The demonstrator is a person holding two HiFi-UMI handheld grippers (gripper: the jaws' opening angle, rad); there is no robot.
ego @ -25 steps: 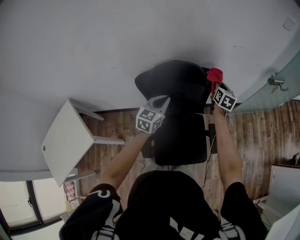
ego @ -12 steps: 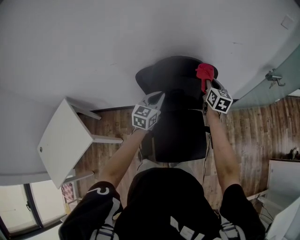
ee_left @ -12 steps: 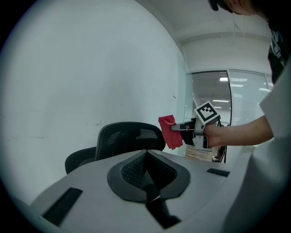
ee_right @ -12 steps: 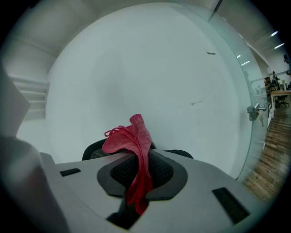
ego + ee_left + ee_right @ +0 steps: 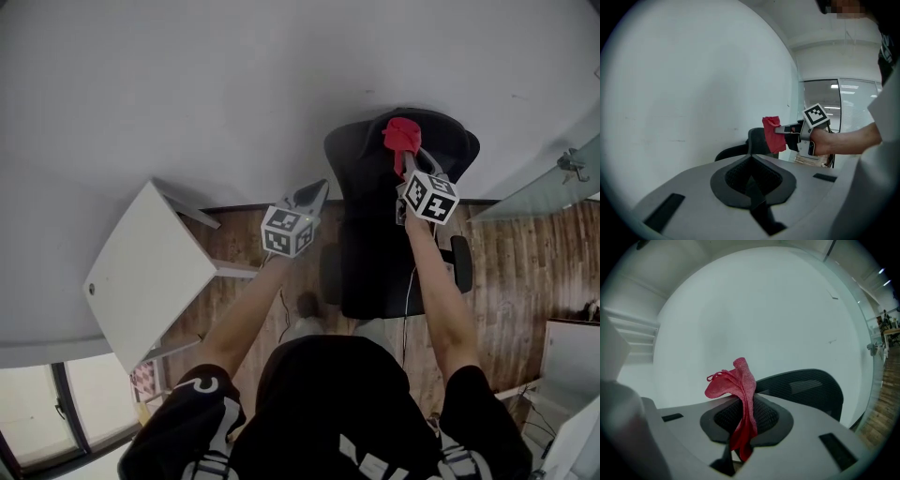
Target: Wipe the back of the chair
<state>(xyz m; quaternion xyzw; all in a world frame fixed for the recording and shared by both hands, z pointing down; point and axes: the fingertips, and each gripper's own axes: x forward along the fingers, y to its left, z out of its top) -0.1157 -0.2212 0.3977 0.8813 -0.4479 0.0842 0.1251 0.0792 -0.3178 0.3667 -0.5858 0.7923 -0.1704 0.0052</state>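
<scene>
A black mesh office chair [image 5: 394, 253] stands against the white wall, its curved back [image 5: 441, 150] at the top. My right gripper [image 5: 405, 161] is shut on a red cloth [image 5: 403, 134] that lies against the upper middle of the chair back. In the right gripper view the red cloth [image 5: 739, 397] hangs bunched out of the jaws, with the chair back [image 5: 806, 389] just behind it. My left gripper [image 5: 317, 192] hangs to the left of the chair, apart from it, shut and holding nothing. Seen from the left gripper view, the cloth [image 5: 773, 133] touches the chair back [image 5: 757, 142].
A small white table [image 5: 150, 272] stands at the left, close to my left arm. The white wall [image 5: 234, 84] runs behind the chair. A glass partition with a handle [image 5: 569, 161] is at the right. Wooden floor [image 5: 525, 262] lies below.
The right gripper has carried the red cloth from the chair back's right edge to its upper middle. The chair now sits further right in view, leaving the left gripper clear of it.
</scene>
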